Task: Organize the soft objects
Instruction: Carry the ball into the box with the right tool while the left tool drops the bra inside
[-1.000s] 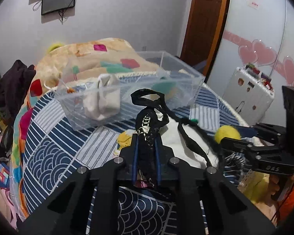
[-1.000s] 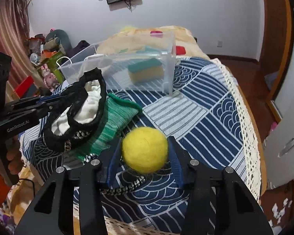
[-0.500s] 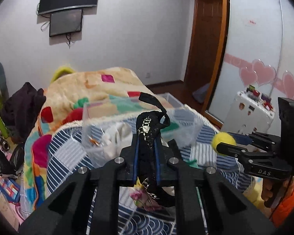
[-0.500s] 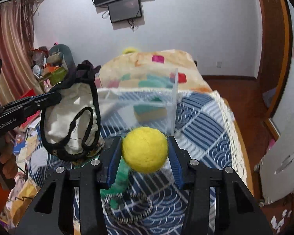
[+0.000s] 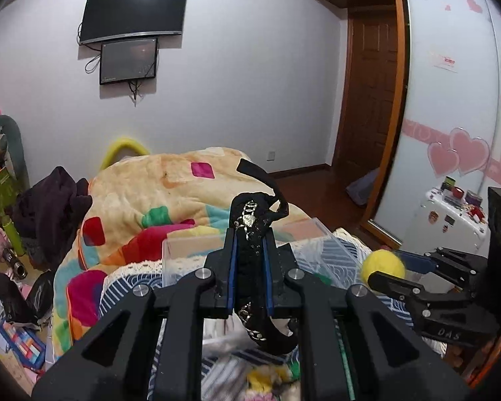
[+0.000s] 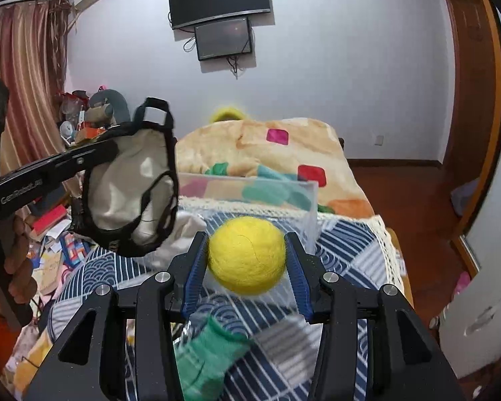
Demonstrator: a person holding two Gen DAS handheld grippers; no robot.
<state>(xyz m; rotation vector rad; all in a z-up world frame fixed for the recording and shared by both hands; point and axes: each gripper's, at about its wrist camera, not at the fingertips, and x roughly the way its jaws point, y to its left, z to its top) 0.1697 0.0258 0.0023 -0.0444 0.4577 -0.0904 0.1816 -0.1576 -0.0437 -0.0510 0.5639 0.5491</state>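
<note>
My left gripper (image 5: 249, 244) is shut on a black-trimmed white underwear (image 5: 254, 220), held in the air above the bed; the garment hangs from it in the right wrist view (image 6: 133, 180). My right gripper (image 6: 247, 257) is shut on a yellow felt ball (image 6: 247, 255), which also shows in the left wrist view (image 5: 382, 265). A clear plastic bin (image 6: 284, 193) stands on the bed just beyond both grippers, its rim in the left wrist view (image 5: 190, 247). A green knit cloth (image 6: 210, 351) lies on the bed below the right gripper.
A blue patterned bedspread (image 6: 350, 244) covers the bed, with a colourful blanket (image 5: 170, 187) piled at its far end. Clutter fills the floor at left (image 6: 50, 227). A white cabinet (image 5: 451, 220) and a wooden door (image 5: 367, 100) stand at right.
Both grippers have risen well above the bed, carrying the underwear and the ball, and moved toward the bin. The underwear has lifted fully off the pile of soft things.
</note>
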